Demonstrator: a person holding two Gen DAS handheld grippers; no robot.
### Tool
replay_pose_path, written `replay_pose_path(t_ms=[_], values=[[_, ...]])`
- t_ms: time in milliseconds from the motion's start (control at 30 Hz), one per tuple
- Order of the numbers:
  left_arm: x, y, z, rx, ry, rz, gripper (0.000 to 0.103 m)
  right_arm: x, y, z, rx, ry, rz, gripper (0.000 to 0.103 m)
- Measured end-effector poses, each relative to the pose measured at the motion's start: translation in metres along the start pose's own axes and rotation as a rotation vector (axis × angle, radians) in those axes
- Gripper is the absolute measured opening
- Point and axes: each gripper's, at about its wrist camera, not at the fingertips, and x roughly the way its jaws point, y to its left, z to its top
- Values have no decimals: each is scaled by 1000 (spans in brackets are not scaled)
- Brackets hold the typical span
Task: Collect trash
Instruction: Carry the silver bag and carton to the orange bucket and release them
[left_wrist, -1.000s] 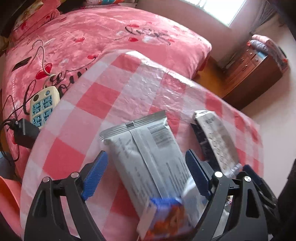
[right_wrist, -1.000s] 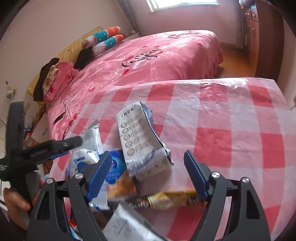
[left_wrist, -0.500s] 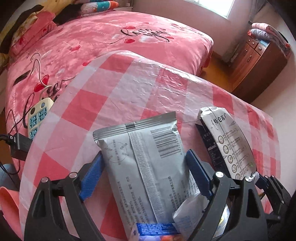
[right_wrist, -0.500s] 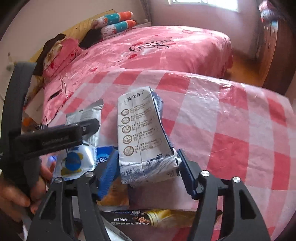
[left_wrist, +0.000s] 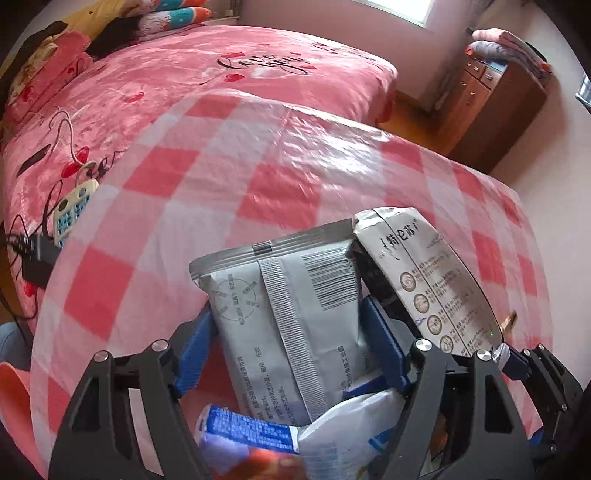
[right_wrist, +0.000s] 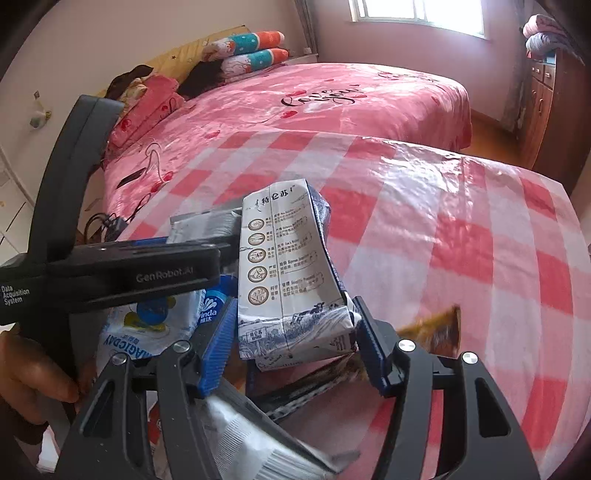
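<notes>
My left gripper (left_wrist: 290, 332) is shut on a silver snack bag (left_wrist: 284, 314), its blue pads pressed against both sides. My right gripper (right_wrist: 295, 332) is shut on a crushed white milk carton (right_wrist: 284, 273); the carton also shows in the left wrist view (left_wrist: 424, 284). Both are lifted above the red-and-white checked tablecloth (right_wrist: 461, 229). More trash lies under the grippers: a white-and-blue tissue pack (right_wrist: 155, 325), a blue-edged wrapper (left_wrist: 247, 432), a brown-gold wrapper (right_wrist: 439, 328) and a silver packet (right_wrist: 251, 443). The left gripper's black body (right_wrist: 110, 273) crosses the right wrist view.
A bed with a pink cover (right_wrist: 332, 96) stands just behind the table. A power strip (left_wrist: 72, 214) and black adapter (left_wrist: 37, 262) lie on the bed at left. A brown wooden dresser (left_wrist: 495, 107) stands at the far right by the wall.
Both grippers have closed: the left on the silver bag, the right on the milk carton. Both have lifted their items off the cloth and the views tilted up.
</notes>
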Motion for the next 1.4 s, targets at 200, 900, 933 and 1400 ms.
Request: replay_pose_path(t_ms=[200, 900, 933, 1400], values=[[-20, 4, -33, 0, 3, -66, 74, -32, 7, -26, 25, -51, -14, 61], [-108, 51, -71, -85, -197, -198, 69, -116, 40, -52, 64, -267, -29, 61], [-112, 53, -72, -87, -204, -201, 69, -118, 43, -53, 60, -272, -30, 61], [-166, 91, -89, -125, -298, -240, 67, -143, 82, -63, 20, -308, -22, 61]])
